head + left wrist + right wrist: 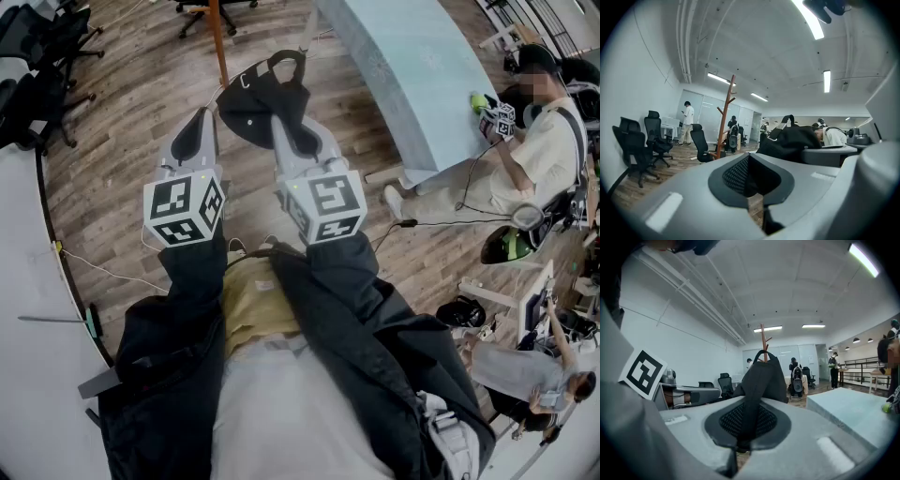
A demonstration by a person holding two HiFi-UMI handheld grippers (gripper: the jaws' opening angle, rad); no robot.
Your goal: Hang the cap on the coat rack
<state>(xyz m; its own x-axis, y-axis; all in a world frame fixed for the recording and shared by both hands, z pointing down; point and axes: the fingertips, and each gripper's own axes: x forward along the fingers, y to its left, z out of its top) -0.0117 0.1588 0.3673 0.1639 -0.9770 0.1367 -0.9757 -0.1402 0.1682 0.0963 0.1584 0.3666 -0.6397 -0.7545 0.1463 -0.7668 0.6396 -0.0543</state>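
Pointing strap-first straight ahead: the cap [255, 105].

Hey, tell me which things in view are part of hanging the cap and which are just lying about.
Job in hand: black fabric cap, pinched in the shut right claw; brown wooden coat rack, standing farther off; left claw, holding nothing.
Lying about: pale blue flat-topped block; black office chairs; seated person in a white top.
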